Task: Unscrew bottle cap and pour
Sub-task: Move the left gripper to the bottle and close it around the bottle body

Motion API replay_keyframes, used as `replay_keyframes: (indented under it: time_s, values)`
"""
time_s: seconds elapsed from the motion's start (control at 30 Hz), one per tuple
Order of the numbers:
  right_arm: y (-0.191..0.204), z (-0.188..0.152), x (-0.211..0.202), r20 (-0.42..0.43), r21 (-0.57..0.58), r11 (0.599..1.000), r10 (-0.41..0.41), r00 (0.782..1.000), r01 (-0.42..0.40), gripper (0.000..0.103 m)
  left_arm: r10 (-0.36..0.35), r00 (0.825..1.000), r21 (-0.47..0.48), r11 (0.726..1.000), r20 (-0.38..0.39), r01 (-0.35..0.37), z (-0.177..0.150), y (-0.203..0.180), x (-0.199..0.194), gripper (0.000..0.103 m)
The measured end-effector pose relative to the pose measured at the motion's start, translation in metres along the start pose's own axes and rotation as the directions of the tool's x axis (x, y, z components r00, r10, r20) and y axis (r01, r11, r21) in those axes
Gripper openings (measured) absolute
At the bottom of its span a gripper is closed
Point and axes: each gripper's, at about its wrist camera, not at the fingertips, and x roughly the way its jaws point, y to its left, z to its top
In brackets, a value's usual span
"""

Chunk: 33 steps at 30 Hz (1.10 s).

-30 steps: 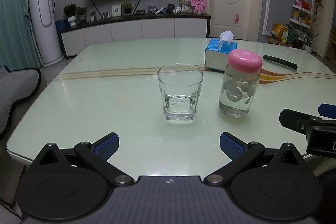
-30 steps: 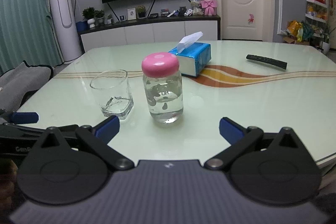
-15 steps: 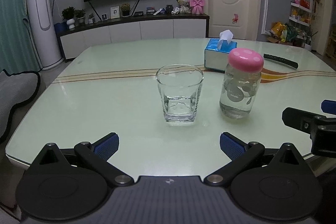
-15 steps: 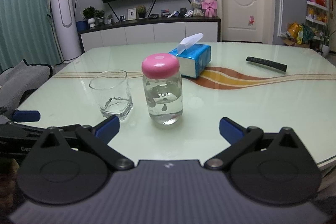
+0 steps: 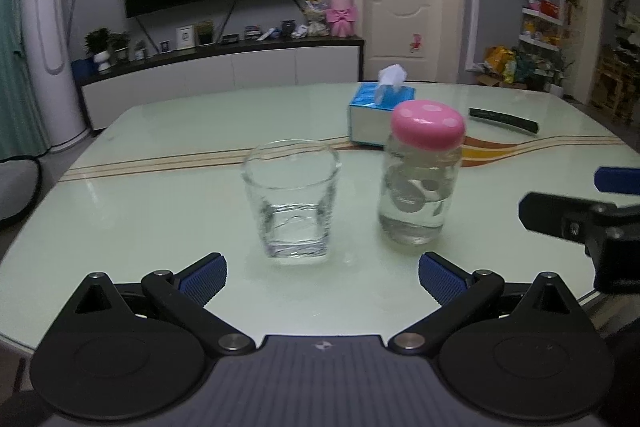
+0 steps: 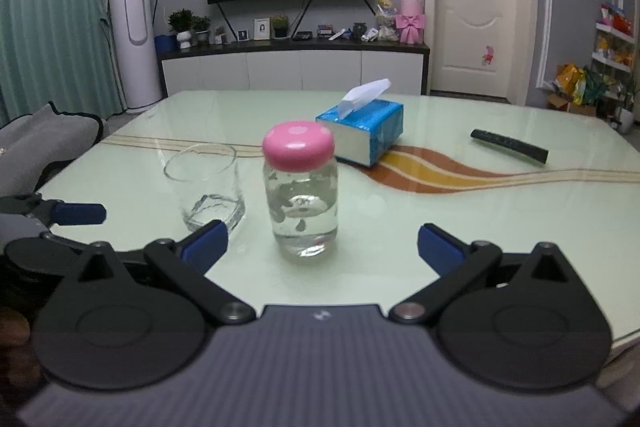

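Bottle, centre of the right wrist frame, stands upright on the table just right of the glass; smooth glassy wall, part water, likely slippery and weighty, so grip the body low and twist the pink cap. Right gripper and left gripper gape wide, empty (nothing touched). Against the earlier frames both sit closer, bottle larger.

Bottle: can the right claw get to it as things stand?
Probably yes. The right claw is open with the bottle standing upright just ahead of it, nothing between. The glass stands apart to the left, the left claw further off.
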Motion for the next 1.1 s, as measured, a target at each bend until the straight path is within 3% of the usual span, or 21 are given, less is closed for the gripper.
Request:
replay_keyframes:
  time_s: [0.23,0.47,1.1]
  values:
    - [-0.013,-0.004,0.007,0.003,0.033,0.999,0.000,1.000,0.000,0.103,-0.099,0.995,-0.003,0.995,0.003,0.099,0.002,-0.015,0.027,0.099]
    - [-0.027,-0.005,0.014,-0.004,0.074,0.997,-0.022,1.000,0.022,0.103,-0.136,0.991,0.035,0.990,0.010,0.135,0.008,-0.032,0.056,0.099]
    - [-0.038,-0.001,0.027,0.007,0.112,0.992,-0.052,0.999,0.051,0.103,-0.141,0.987,0.068,0.988,0.073,0.136,0.014,-0.062,0.114,0.099]
